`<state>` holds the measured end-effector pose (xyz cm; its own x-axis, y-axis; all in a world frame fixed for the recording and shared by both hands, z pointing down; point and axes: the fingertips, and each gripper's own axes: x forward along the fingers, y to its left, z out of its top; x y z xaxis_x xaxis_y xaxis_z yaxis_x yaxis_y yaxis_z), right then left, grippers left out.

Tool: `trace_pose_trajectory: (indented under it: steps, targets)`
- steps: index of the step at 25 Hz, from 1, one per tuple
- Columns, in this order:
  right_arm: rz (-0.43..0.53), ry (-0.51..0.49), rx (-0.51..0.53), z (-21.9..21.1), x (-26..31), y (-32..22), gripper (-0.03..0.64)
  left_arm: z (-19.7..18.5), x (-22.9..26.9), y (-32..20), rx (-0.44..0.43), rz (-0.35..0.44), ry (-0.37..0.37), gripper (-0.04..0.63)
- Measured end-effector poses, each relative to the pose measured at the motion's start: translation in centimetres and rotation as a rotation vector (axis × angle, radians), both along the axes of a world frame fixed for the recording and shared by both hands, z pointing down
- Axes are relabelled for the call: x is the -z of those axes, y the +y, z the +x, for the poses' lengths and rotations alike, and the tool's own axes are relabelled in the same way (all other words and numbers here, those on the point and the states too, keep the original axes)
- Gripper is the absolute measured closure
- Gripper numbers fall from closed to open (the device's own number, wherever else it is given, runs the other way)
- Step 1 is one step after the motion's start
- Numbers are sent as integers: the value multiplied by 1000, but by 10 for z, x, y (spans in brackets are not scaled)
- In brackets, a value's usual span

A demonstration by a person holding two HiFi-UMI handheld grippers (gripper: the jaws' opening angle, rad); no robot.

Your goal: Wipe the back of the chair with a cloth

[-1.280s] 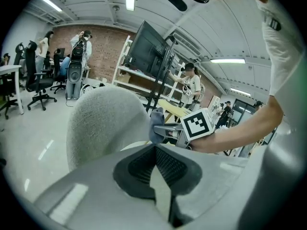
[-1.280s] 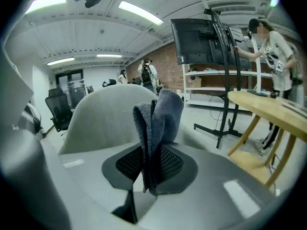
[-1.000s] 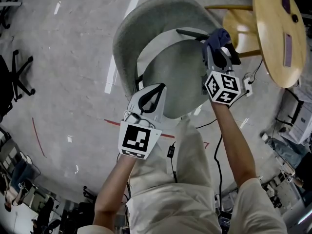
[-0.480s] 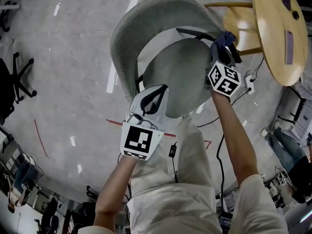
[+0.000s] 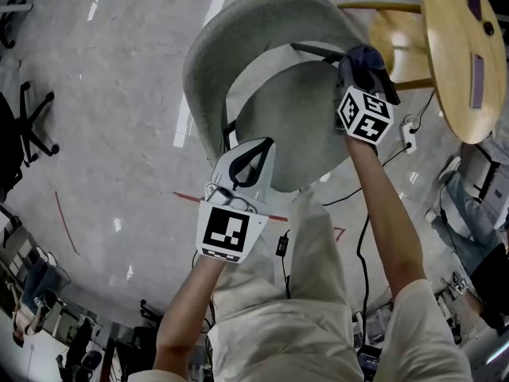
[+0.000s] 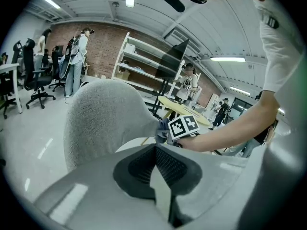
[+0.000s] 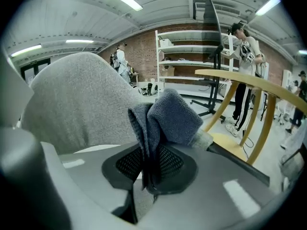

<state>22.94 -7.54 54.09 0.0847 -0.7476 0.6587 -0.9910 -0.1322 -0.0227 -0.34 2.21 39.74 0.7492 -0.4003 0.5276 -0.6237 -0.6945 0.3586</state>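
1. The fingers (image 7: 125, 166) of the right gripper (image 7: 148, 172) are clenched on a blue-grey cloth (image 7: 168, 121). It bunches up from between the mesh pads and folds over just beyond them.
2. The fingers (image 6: 138, 169) of the left gripper (image 6: 155, 152) are pressed together at the tips, with nothing between them. Seen from the head view, they point at the near edge of the seat (image 5: 294, 126). Whether they touch it cannot be told.
3. Behind each pair of fingers rides a cube of square markers. The left marker cube (image 5: 229, 229) sits close to the person's body. The right marker cube (image 5: 366, 116) is held farther out, at the end of a bare forearm (image 5: 386, 221).
4. Just beyond the right fingers, the cloth lies against the right-hand end of the grey upholstered backrest (image 7: 76, 104) of the chair (image 5: 262, 22). In the left gripper view, the same cloth shows ahead of the left fingers, touching that edge of the backrest.
5. To the right of the right fingers, and farther off, stands a round wooden desk (image 7: 249, 82) on bent-wood legs. A low wooden seat (image 7: 230, 143) is beside it.
6. Well beyond both pairs of fingers, white shelving (image 7: 187, 56) lines a brick wall (image 6: 103, 40). A person in dark striped trousers (image 7: 244, 56) stands near the desk. Far to the left of the left fingers, other people stand among black office chairs (image 6: 36, 75) on the pale, glossy floor (image 5: 103, 94).
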Motion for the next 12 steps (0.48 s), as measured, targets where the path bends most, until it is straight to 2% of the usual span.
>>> trace_pose_trajectory:
  steps: [4, 12]
  targets:
    - [2, 66, 87, -11, 1, -11, 541, -3, -1, -4, 7, 1, 1, 594]
    - [32, 75, 215, -48, 9, -36, 541, -10, -3, -11, 25, -3, -2, 594]
